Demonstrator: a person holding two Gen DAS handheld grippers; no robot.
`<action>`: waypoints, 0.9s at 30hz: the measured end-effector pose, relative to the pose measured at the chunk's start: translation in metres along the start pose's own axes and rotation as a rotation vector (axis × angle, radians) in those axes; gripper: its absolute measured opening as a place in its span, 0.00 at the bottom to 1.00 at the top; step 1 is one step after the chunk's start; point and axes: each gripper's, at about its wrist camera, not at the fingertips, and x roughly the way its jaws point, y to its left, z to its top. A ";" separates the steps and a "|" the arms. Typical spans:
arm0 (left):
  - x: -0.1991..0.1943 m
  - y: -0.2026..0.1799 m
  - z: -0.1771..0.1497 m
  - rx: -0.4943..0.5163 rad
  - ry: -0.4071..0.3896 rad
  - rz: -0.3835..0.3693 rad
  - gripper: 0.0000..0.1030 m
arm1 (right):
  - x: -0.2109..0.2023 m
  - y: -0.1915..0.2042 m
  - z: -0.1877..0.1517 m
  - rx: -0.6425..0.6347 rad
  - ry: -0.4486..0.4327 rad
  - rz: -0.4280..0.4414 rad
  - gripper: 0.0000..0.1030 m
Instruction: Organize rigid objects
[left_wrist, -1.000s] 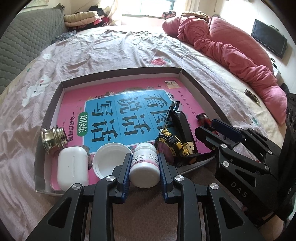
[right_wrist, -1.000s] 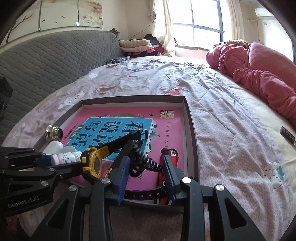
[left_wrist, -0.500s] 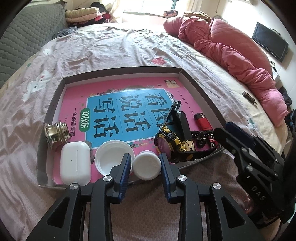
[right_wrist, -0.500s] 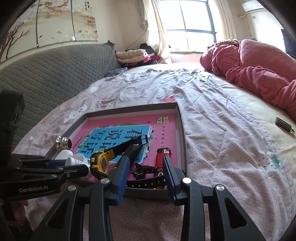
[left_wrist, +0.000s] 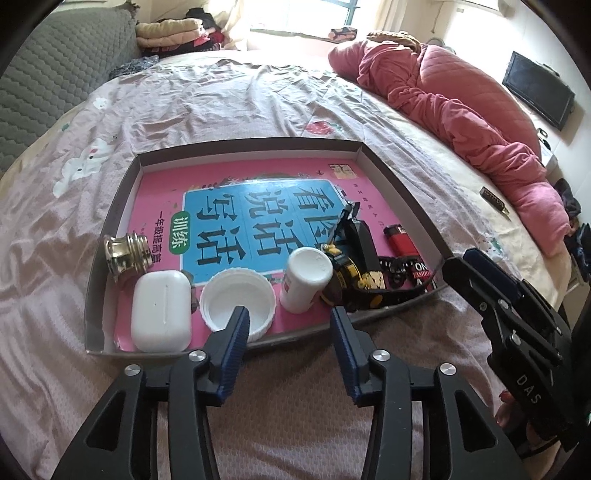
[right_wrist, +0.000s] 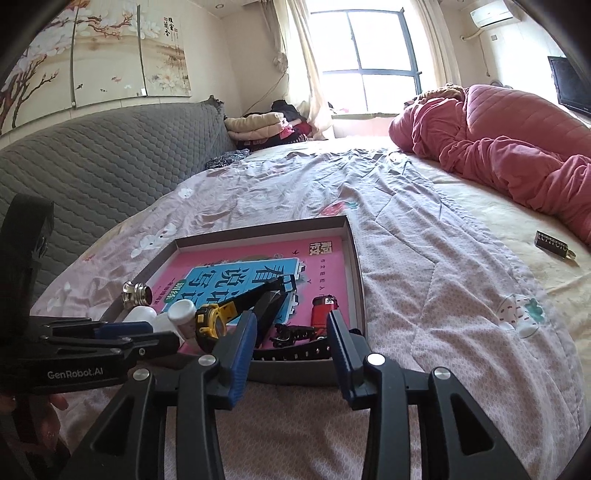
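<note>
A shallow brown box (left_wrist: 110, 218) on the bed holds a pink and blue book (left_wrist: 236, 206). Along its near side lie a brass fitting (left_wrist: 127, 253), a white earbud case (left_wrist: 160, 312), a white lid (left_wrist: 236, 299), a white pill bottle (left_wrist: 304, 278) standing upright, a yellow-black watch (left_wrist: 351, 273), a red lighter (left_wrist: 402, 242) and a black strap (left_wrist: 399, 291). My left gripper (left_wrist: 288, 325) is open and empty, just in front of the box's near wall. My right gripper (right_wrist: 291, 328) is open and empty before the box's near right corner (right_wrist: 354, 325), and also shows in the left wrist view (left_wrist: 476, 273).
The box sits on a pink patterned bedsheet (left_wrist: 229, 96). A pink quilt (left_wrist: 461, 107) lies heaped at the right. A small dark keychain (right_wrist: 552, 243) lies on the sheet at the far right. A grey padded headboard (right_wrist: 92, 155) runs along the left.
My left gripper has let go of the white pill bottle, which now stands in the box, and has opened and drawn back. My right gripper has also drawn back from the box.
</note>
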 end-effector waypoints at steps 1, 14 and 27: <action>-0.003 -0.001 -0.002 0.008 -0.007 0.006 0.46 | -0.002 0.001 0.000 0.002 -0.005 0.001 0.39; -0.033 0.011 -0.018 -0.021 -0.047 0.025 0.53 | -0.018 0.014 -0.008 -0.019 -0.016 -0.010 0.48; -0.060 0.021 -0.044 -0.057 -0.082 0.061 0.64 | -0.036 0.033 -0.023 -0.019 0.015 0.014 0.52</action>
